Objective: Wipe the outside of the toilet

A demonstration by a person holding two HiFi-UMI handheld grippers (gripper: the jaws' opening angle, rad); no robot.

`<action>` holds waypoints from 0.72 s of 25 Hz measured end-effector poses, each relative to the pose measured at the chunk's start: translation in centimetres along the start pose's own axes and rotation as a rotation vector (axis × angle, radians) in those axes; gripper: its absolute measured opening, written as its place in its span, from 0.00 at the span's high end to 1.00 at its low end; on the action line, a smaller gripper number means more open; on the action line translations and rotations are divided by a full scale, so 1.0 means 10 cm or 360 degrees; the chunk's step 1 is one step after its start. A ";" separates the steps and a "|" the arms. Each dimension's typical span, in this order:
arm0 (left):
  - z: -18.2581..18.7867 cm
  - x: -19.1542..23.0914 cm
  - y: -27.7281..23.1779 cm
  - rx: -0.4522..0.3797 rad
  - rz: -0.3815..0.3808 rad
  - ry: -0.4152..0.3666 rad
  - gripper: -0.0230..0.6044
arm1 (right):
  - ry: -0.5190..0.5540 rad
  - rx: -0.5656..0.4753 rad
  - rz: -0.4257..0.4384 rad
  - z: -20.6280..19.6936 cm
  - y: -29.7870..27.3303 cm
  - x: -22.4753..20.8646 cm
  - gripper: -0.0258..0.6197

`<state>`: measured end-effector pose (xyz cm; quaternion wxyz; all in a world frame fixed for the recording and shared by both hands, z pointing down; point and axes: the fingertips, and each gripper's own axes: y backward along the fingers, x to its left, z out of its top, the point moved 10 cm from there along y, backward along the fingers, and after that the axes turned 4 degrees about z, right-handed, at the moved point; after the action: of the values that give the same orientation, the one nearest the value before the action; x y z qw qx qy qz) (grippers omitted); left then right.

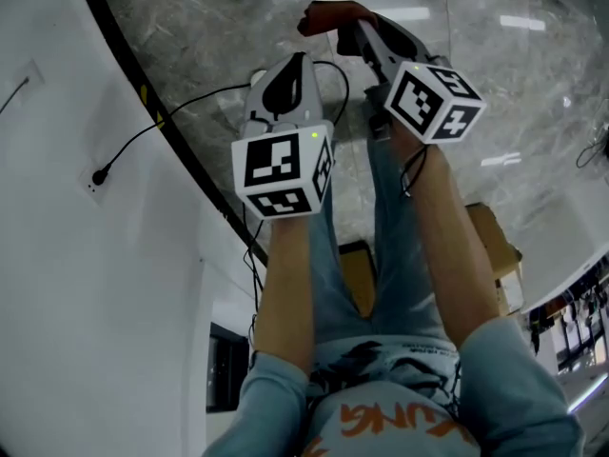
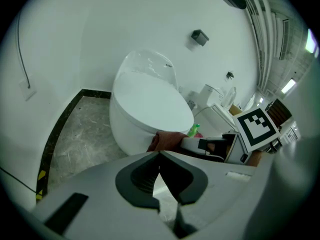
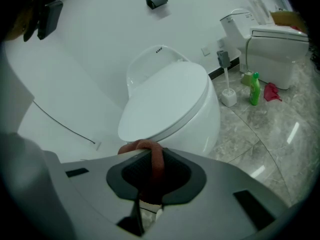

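**A:** Jaw status? Near end first.

**B:** 2 forearms (image 1: 285, 284) reach down and forward in the head view, with 1 marker cube (image 1: 283, 174) on each gripper. On the left gripper (image 2: 160, 155) the pads are pressed together at the tips, with nothing between them. The right gripper (image 3: 149, 153) is pinching a reddish-brown cloth (image 3: 156, 164). A fold of it loops out past the tips.

**A:** Toilet position relative to that?

**B:** The toilet (image 3: 170, 104) is straight ahead of both grippers. It's white, lid down. The left gripper view puts the cloth at the front of the bowl, just under the lid rim. Can't tell if it's touching. The left gripper sits just beside the right one and further back from the bowl.

**A:** Anything beyond it?

**B:** There's a grey marble floor (image 3: 260, 134) and a black skirting strip (image 2: 60, 129) along the curved white wall (image 2: 100, 34). 1 black fitting (image 3: 156, 0) is on the wall above the toilet. Further off in the right gripper view:
- a toilet brush (image 3: 229, 93) in its holder
- a green bottle (image 3: 255, 89) just beside the brush
- a pink rag (image 3: 272, 91) on the floor
- a 2nd toilet (image 3: 275, 44) behind those
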<state>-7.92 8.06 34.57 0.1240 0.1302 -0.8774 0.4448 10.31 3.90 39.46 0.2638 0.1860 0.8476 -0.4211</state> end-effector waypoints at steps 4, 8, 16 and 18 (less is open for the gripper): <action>-0.05 -0.21 -0.06 0.0012 -0.0001 -0.0023 0.97 | 0.0016 -0.0015 0.0002 0.11 0.13 -0.19 0.87; -0.06 -0.44 -0.14 0.0010 0.0006 -0.0044 0.97 | 0.0021 -0.0026 -0.0001 0.21 0.24 -0.42 0.87; -0.12 -0.87 -0.31 -0.0015 0.0046 -0.0040 0.97 | 0.0093 -0.0030 0.0031 0.50 0.35 -0.88 0.87; -0.15 -0.96 -0.34 -0.0030 0.0070 -0.0024 0.97 | 0.0109 -0.0043 0.0038 0.60 0.35 -0.97 0.87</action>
<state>2.33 8.47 34.74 0.1087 0.1131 -0.8851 0.4382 21.63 0.18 40.12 0.2421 0.2068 0.8595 -0.3998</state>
